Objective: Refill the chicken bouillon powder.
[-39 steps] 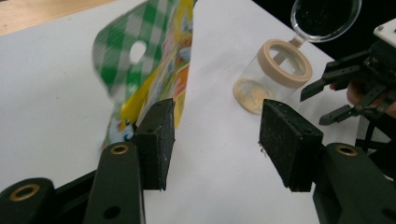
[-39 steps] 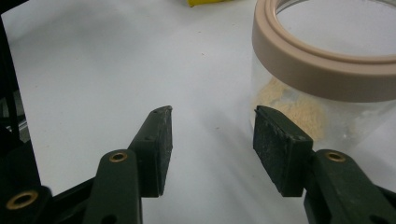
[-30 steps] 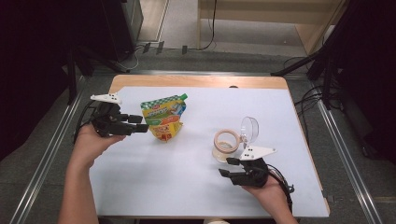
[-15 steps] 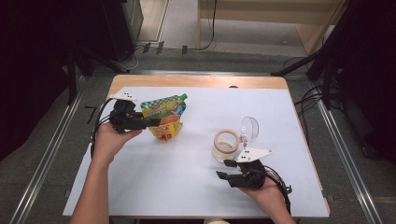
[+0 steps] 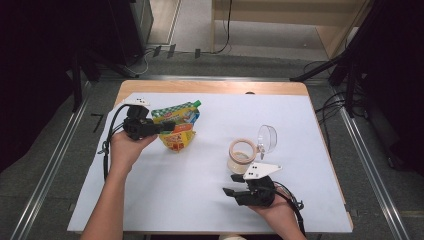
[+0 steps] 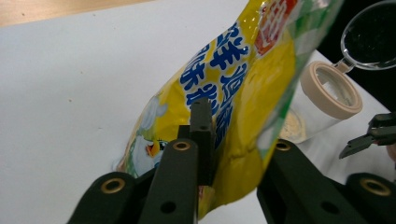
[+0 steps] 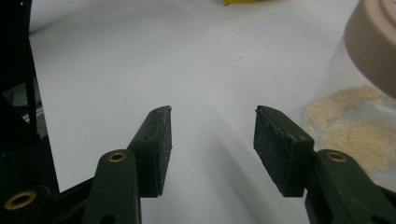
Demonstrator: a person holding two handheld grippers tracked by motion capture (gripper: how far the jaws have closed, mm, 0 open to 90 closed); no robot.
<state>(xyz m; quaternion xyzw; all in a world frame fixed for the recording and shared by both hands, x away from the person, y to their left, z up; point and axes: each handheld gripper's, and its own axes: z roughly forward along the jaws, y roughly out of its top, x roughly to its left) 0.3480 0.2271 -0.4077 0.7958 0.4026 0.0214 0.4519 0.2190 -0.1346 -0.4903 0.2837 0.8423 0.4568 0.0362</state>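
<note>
One pouch | long axis crosswise, cap rightward | left gripper fingers just closed onto it | right gripper fingers apart, empty

On the counter a snack bag sits toward the far left, its left edge between the fingers of the left gripper. A jar stands right of centre, its hinged lid swung open behind it. The right gripper rests just in front of the jar, apart from it.
</note>
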